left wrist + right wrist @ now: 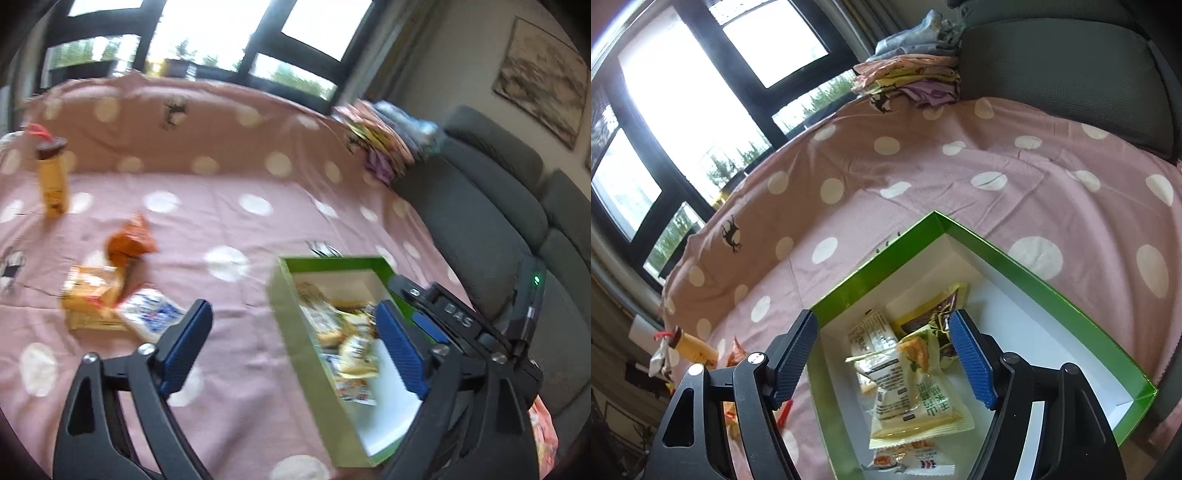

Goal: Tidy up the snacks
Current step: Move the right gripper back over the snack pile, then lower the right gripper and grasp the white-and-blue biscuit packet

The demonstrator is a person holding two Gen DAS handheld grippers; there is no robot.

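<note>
Hovering over the green box of snack packets, both hand-held grippers stand apart and empty. Left hand-held gripper; right hand-held gripper.

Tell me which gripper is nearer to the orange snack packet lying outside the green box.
Left. The left gripper is open over the cloth, with the orange snack packet ahead to its left. The right gripper is open above the green box, further from the packet.

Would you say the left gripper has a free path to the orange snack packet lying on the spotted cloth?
Probably yes. The left gripper is open and empty, and only bare spotted cloth lies between it and the orange snack packet. The green box sits off to the other side.
</note>
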